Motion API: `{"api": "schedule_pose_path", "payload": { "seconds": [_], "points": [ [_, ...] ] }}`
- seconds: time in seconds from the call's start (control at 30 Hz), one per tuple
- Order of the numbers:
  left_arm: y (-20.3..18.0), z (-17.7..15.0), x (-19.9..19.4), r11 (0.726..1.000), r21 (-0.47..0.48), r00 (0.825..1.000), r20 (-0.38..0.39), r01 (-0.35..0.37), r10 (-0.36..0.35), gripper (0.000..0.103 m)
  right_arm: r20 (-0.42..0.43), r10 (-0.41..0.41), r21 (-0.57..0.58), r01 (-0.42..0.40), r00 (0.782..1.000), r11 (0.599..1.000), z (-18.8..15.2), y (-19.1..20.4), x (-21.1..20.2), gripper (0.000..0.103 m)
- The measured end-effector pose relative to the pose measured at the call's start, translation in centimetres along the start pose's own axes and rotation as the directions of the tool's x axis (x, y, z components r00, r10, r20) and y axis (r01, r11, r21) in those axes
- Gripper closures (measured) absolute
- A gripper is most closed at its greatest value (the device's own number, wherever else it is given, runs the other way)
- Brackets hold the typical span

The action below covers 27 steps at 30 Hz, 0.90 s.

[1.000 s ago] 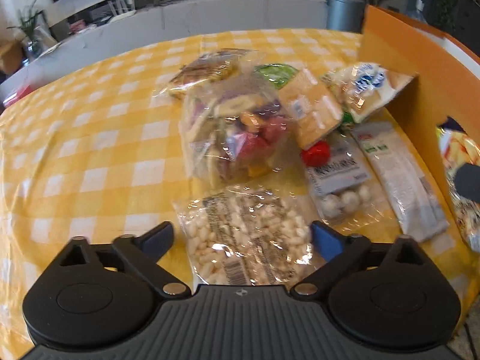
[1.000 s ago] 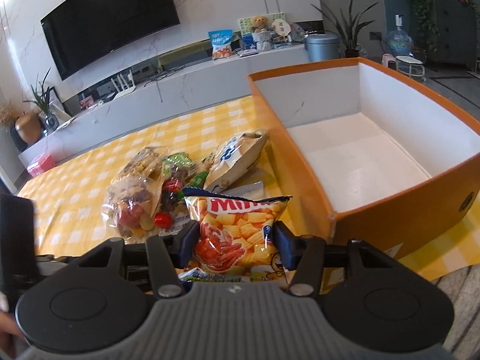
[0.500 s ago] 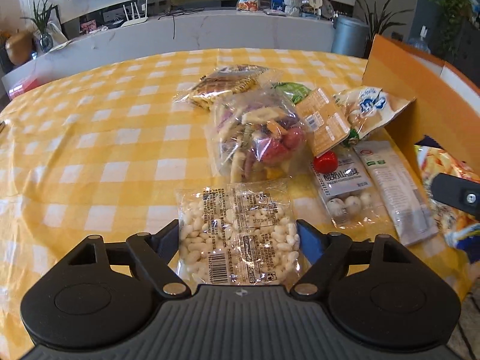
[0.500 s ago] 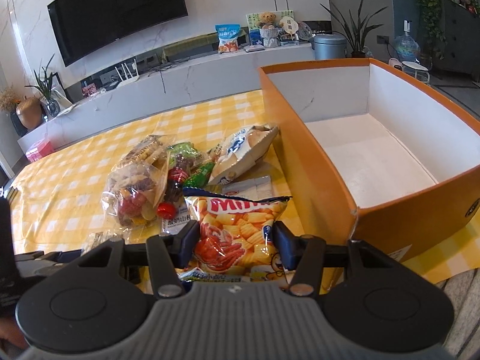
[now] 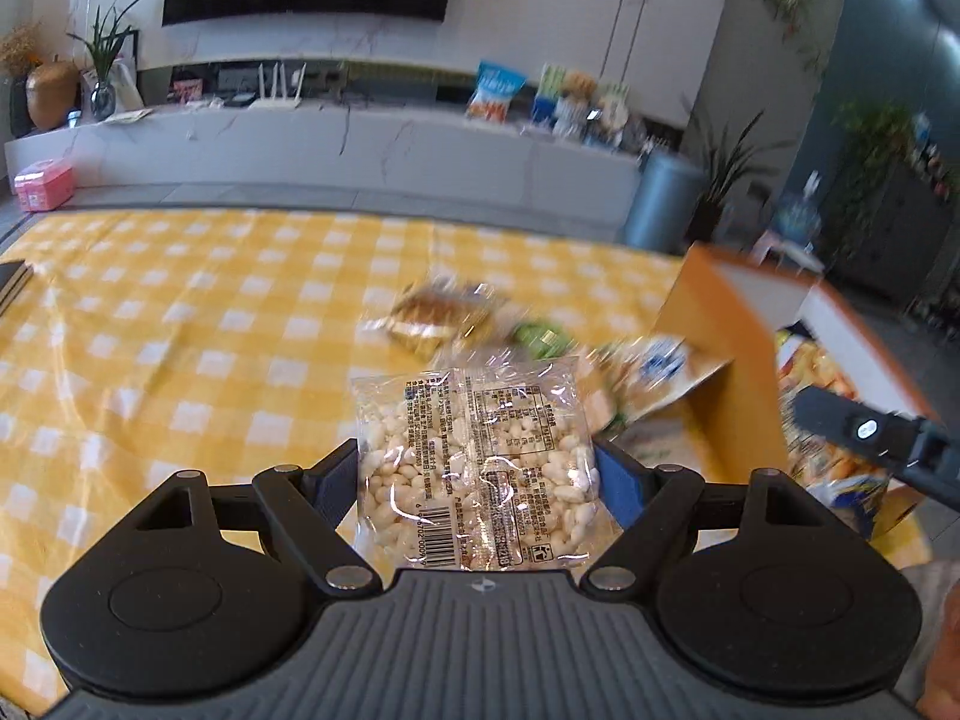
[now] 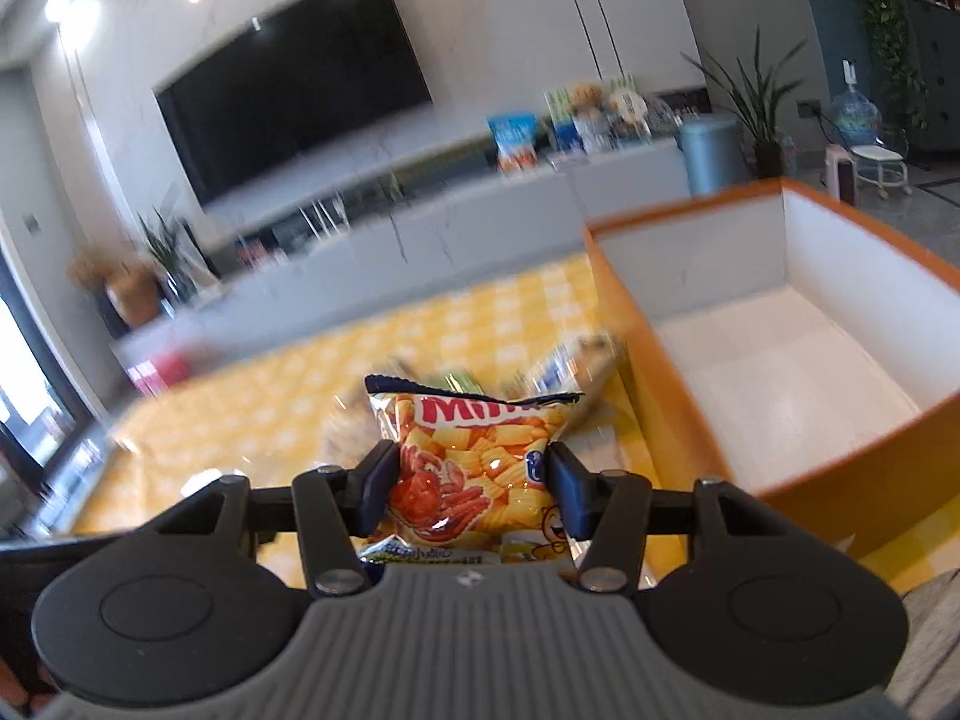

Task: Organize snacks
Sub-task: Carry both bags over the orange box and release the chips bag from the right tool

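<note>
Where legible, "Mi" on chip bag (image 6: 474, 468).

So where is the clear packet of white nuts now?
The clear packet of white nuts is clamped in the left gripper, lifted above the yellow checked tablecloth.
</note>
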<state>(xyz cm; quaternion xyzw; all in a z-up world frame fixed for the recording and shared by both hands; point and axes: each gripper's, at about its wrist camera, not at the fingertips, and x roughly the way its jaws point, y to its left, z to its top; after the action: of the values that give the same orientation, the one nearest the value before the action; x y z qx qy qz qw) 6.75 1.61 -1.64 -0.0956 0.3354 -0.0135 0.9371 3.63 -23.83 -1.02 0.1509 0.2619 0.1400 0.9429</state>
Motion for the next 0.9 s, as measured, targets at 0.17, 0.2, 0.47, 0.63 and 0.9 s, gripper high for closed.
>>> {"api": "schedule_pose_path", "payload": {
  "seconds": [0.17, 0.2, 0.47, 0.63, 0.9],
  "points": [
    [-1.6, 1.4, -1.4, 0.997, 0.009, 0.996, 0.043, 0.072, -0.072, 0.01, 0.136, -0.05, 0.011, 0.049, 0.989, 0.999, 3.2, -2.7, -4.6, 0.05],
    [-1.8, 1.6, -1.5, 0.996, 0.009, 0.995, 0.044, 0.085, -0.085, 0.01, 0.145, -0.088, 0.011, 0.087, 0.985, 0.996, 3.8, -3.6, -4.9, 0.05],
    [-3.3, 2.1, -0.9, 0.987, 0.008, 0.987, 0.024, 0.159, -0.159, 0.01, 0.033, -0.162, 0.17, 0.154, 0.986, 0.973, 6.0, -12.6, -2.7, 0.05],
    [-3.8, 2.1, 0.1, 0.988, 0.022, 0.988, 0.006, 0.152, -0.152, 0.01, -0.045, -0.202, 0.117, 0.206, 0.978, 0.971, 5.2, -13.2, 0.8, 0.05],
    [-4.1, 1.7, 0.5, 0.99, 0.009, 0.99, -0.002, 0.144, -0.144, 0.01, -0.068, -0.189, 0.069, 0.194, 0.98, 0.979, 5.4, -12.3, 4.1, 0.05]
  ]
}}
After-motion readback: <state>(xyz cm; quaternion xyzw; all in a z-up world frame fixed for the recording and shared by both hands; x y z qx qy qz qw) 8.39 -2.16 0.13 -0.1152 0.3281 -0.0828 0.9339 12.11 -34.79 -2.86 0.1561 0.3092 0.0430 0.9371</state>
